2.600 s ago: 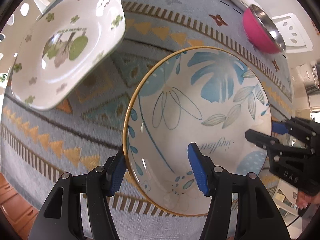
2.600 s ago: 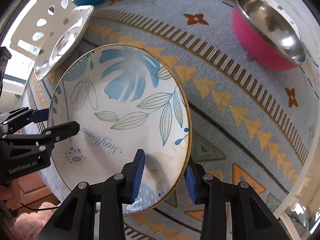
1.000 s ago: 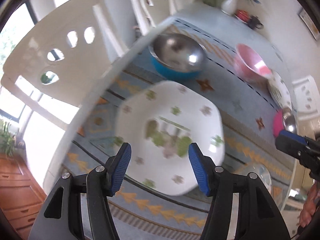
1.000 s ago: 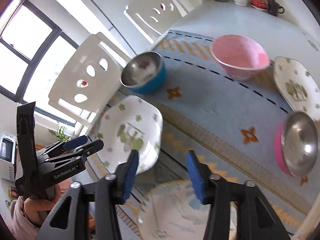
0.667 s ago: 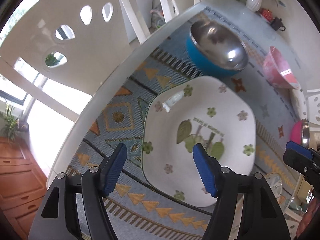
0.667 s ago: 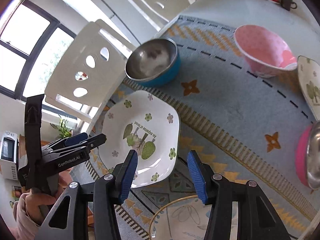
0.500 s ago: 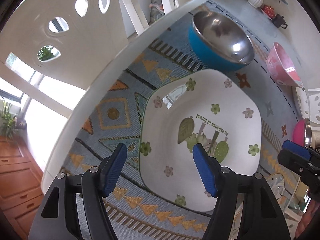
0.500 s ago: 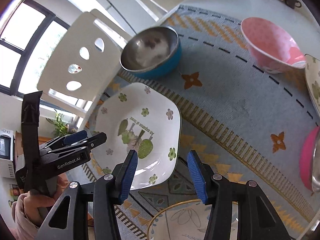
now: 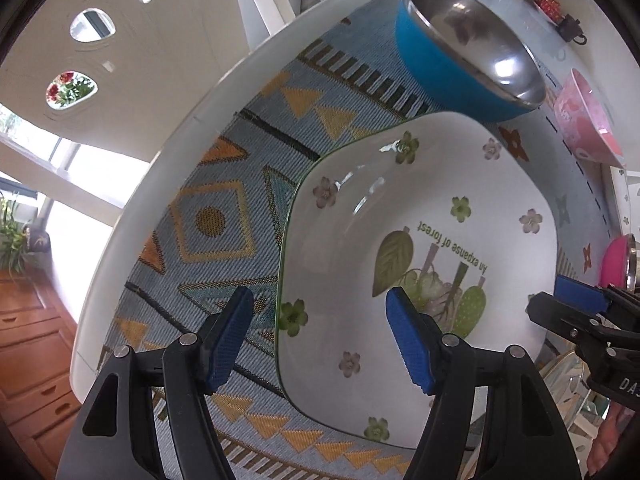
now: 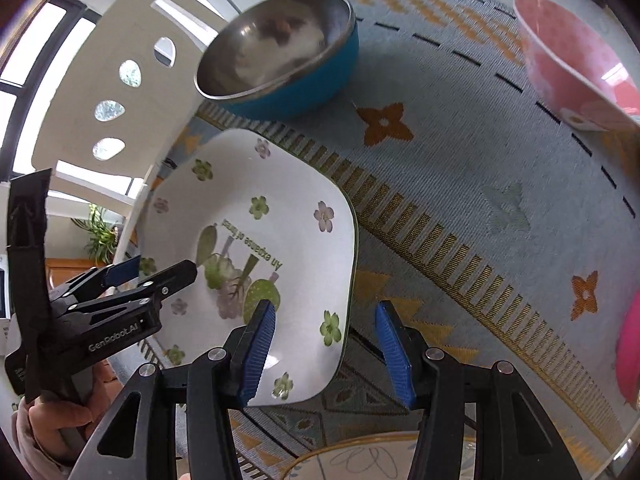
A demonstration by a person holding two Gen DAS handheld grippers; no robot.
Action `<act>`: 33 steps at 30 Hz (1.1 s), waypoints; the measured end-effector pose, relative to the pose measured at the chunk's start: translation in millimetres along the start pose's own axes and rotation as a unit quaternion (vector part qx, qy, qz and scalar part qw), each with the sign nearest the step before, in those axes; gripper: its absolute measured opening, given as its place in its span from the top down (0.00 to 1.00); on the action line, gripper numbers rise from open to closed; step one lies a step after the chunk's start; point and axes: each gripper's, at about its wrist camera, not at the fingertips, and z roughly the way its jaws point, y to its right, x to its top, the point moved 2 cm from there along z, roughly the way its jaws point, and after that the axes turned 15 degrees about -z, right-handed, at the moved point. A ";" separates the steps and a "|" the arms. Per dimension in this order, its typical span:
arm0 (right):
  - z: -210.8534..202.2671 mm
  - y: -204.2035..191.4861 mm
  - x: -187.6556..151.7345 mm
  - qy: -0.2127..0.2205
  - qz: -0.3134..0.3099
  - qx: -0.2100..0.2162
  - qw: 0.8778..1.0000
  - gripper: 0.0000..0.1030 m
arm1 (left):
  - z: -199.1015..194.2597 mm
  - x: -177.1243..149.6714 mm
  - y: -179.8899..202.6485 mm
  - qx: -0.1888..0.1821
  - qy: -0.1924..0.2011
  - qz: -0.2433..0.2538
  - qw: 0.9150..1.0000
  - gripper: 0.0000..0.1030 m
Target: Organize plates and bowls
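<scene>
A white six-sided plate with small flowers and a forest print lies on the patterned cloth near the table's edge. My left gripper hangs over it, pointing down and open; its blue pads straddle the plate's left rim without touching. The right gripper is also open, and the same plate's right rim passes between its jaws. Each gripper shows in the other's view: the right gripper and the left gripper, a hand below it.
A blue steel-lined bowl stands just beyond the plate, a pink bowl farther right, a magenta bowl at the right edge. A gold-rimmed leaf-print plate lies nearest. A white chair stands past the table edge.
Both grippers have left the leaf-print plate, swung over and sunk toward the flowered plate, which now looms larger. The left jaws stand a little wider than a second ago.
</scene>
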 end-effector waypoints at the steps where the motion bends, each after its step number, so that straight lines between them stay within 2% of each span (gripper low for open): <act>1: 2.6 0.0 0.7 -0.004 0.000 -0.001 1.000 0.51 | 1.8 0.5 -0.6 0.002 -0.001 0.001 1.000 0.35; 8: 21.9 -0.8 4.7 -0.036 -0.002 -0.019 0.999 0.51 | 3.1 2.0 -0.6 -0.005 -0.001 -0.001 1.000 0.33; 12: 25.7 -1.9 6.3 -0.038 -0.005 -0.021 0.999 0.51 | 4.2 5.6 0.0 -0.008 -0.001 -0.002 1.000 0.32; 16: 28.1 -4.6 8.1 -0.042 -0.018 -0.029 0.999 0.49 | 7.7 13.8 -2.2 -0.011 0.003 -0.005 1.000 0.26; 24: 34.4 -14.0 12.8 -0.039 -0.018 -0.023 0.999 0.32 | 16.2 26.0 3.1 -0.008 0.012 -0.005 1.000 0.16; 26: 38.5 -18.8 15.3 -0.041 -0.020 -0.025 0.999 0.24 | 18.2 26.2 2.5 -0.007 0.017 -0.003 1.000 0.12; 28: 42.9 -23.7 18.0 -0.043 -0.024 -0.024 0.999 0.17 | 21.2 30.0 2.6 -0.003 0.018 -0.003 1.000 0.04; 31: 50.4 -32.4 21.5 -0.051 -0.036 -0.030 0.998 0.04 | 29.8 39.3 6.4 0.001 0.013 -0.004 1.000 0.00; 33: 56.7 -40.6 24.2 -0.061 -0.049 -0.047 0.996 0.01 | 31.7 43.0 7.6 0.000 0.012 -0.010 1.000 0.00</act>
